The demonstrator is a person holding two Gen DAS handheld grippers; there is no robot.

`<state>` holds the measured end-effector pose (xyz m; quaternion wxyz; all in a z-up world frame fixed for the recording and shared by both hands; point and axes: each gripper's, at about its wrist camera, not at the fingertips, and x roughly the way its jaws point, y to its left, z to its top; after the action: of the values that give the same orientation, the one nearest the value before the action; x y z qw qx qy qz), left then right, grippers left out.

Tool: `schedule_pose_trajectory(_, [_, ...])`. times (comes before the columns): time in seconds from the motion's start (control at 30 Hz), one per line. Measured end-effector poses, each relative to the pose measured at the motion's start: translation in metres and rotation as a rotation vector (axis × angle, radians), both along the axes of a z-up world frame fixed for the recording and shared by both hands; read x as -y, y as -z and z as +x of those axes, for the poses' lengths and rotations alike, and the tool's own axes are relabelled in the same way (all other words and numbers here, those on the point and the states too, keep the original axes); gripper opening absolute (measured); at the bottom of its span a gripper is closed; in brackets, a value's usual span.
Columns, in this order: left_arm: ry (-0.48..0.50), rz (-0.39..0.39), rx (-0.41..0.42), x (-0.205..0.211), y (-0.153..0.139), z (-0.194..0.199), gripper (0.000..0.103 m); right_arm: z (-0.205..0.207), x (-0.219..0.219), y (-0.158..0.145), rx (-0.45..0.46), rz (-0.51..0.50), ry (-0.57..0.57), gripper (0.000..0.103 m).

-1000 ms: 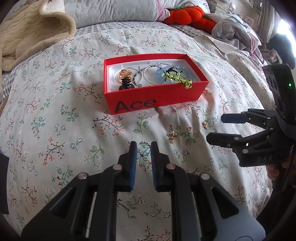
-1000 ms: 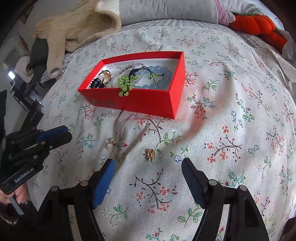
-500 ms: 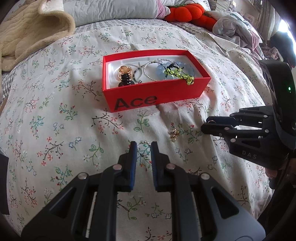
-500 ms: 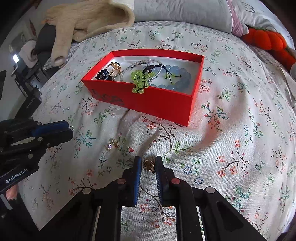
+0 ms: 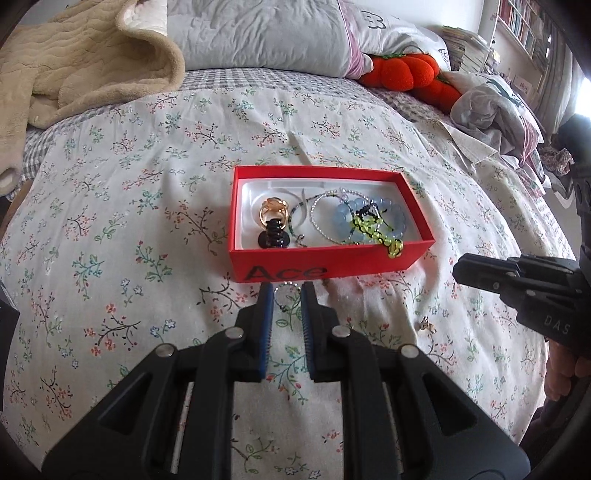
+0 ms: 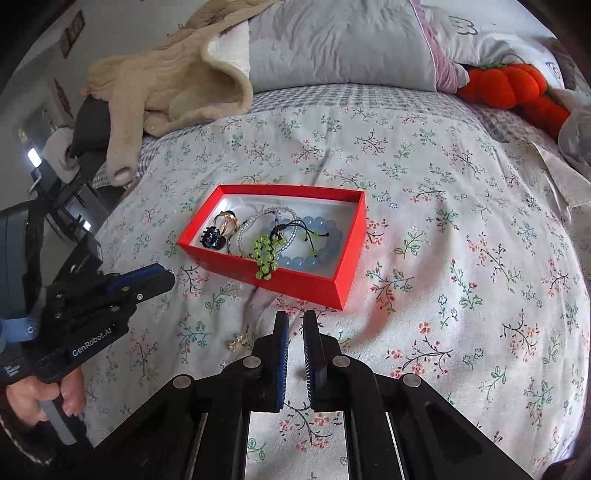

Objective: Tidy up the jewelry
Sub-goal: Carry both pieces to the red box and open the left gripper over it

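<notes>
A red box [image 5: 332, 264] [image 6: 306, 286] marked "Ace" lies on the floral bedspread. It holds a gold ring [image 5: 273, 212], a black flower piece [image 5: 273, 238], a blue bead bracelet [image 5: 391, 218], a green bead string [image 5: 373, 230] and a clear bead bracelet [image 5: 319, 218]. My left gripper [image 5: 287, 295] [image 6: 162, 277] hovers just in front of the box, shut on a small silver beaded ring [image 5: 286, 293]. My right gripper [image 6: 296, 325] [image 5: 460, 267] hangs above the bedspread right of the box, its jaws drawn almost together. I see nothing between its pads. A small gold earring [image 5: 424, 325] [image 6: 236, 339] lies loose on the cover.
A beige blanket [image 5: 85, 62] and a grey pillow [image 5: 258, 33] lie at the head of the bed. An orange pumpkin plush [image 5: 402, 72] and crumpled clothes [image 5: 491, 107] sit at the back right. A person's hand [image 6: 33, 398] grips the left handle.
The right gripper went from wide open to shut around a gold charm on the bedspread, then lifted; the charm no longer shows. The left gripper carried the silver ring closer to the box.
</notes>
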<state>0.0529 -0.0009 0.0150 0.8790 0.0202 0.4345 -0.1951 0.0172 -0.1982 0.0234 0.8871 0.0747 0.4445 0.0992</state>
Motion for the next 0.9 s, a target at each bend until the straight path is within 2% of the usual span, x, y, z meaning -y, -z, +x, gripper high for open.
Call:
schedule_pose_trajectory(0.1, [0.009, -0.012, -0.012, 0.008, -0.001, 0.0, 0.016, 0.0, 0.0, 0.002, -0.019, 0.028, -0.011, 0.01])
schedule_pose_trajectory(0.2, [0.049, 0.02, -0.001, 0.017, 0.001, -0.005, 0.016, 0.001, -0.006, 0.017, -0.089, 0.002, -0.044, 0.029])
schedule_pose_trajectory(0.23, [0.061, 0.031, -0.003, 0.018, 0.003, -0.007, 0.016, 0.0, -0.007, 0.023, -0.104, -0.011, -0.052, 0.057])
schedule_pose_trajectory(0.27, [0.07, 0.04, -0.007, 0.02, 0.006, -0.009, 0.016, -0.003, -0.008, 0.028, -0.099, -0.024, -0.056, 0.073])
schedule_pose_trajectory(0.43, [0.101, 0.071, -0.024, 0.025, 0.014, -0.016, 0.016, -0.01, -0.017, 0.043, -0.095, -0.11, -0.111, 0.07])
schedule_pose_trajectory(0.63, [0.112, 0.087, -0.034, 0.027, 0.018, -0.018, 0.016, -0.003, -0.02, 0.067, -0.159, -0.161, -0.117, 0.042])
schedule_pose_trajectory(0.73, [0.114, 0.086, -0.033, 0.027, 0.018, -0.019, 0.016, -0.002, -0.022, 0.073, -0.16, -0.18, -0.111, 0.034])
schedule_pose_trajectory(0.8, [0.113, 0.086, -0.028, 0.027, 0.016, -0.019, 0.017, -0.001, -0.023, 0.071, -0.162, -0.182, -0.122, 0.016])
schedule_pose_trajectory(0.9, [0.108, 0.084, -0.025, 0.028, 0.015, -0.018, 0.016, 0.0, -0.024, 0.067, -0.16, -0.18, -0.123, 0.013])
